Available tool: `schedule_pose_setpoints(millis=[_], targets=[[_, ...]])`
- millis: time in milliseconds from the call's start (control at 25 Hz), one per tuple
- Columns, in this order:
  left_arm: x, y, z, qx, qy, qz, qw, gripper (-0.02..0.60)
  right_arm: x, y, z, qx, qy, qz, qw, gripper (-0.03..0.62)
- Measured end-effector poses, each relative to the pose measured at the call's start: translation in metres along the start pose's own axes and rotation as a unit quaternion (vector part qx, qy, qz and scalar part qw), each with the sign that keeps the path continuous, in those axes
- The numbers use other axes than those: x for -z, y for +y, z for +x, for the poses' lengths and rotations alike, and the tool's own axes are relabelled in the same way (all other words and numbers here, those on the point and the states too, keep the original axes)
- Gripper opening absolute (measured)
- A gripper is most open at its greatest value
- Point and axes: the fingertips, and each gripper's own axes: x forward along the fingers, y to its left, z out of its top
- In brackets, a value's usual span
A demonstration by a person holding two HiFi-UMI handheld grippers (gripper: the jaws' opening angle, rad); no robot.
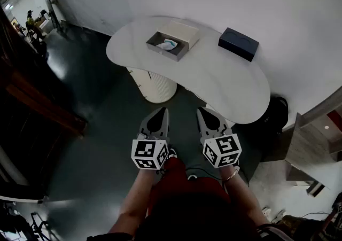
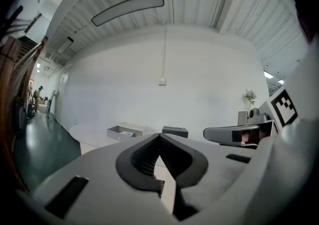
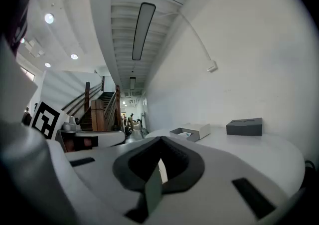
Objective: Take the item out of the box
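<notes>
An open grey box (image 1: 170, 46) with its pale lid beside it lies on the white curved table (image 1: 224, 87). A light blue and white item (image 1: 168, 45) rests inside it. The same box (image 2: 122, 131) shows far off in the left gripper view, and as a small box (image 3: 189, 132) in the right gripper view. My left gripper (image 1: 162, 110) and right gripper (image 1: 200, 110) hang side by side in front of the table's near edge, well short of the box. Both are shut with nothing between their jaws.
A dark blue closed box (image 1: 238, 44) lies on the table's right part. The table stands on a white ribbed pedestal (image 1: 154, 85). A black round object (image 1: 278, 113) sits on the floor to the right, beside a wooden shelf unit (image 1: 315, 146). Dark floor spreads left.
</notes>
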Motion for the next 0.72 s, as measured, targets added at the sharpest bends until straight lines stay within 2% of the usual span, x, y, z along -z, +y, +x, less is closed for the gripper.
schedule_pose_setpoints(millis=[360,720], targets=[[-0.001,0.014,0.022,0.006,-0.005,-0.016,0.9998,0.021,-0.002,-0.01,0.025,-0.015,0.002,-0.002,1.0,0.015],[-0.007,0.048,0.057,0.005,0.0,-0.021,0.9998,0.021,-0.008,-0.021,0.07,-0.005,0.012,0.013,1.0,0.015]])
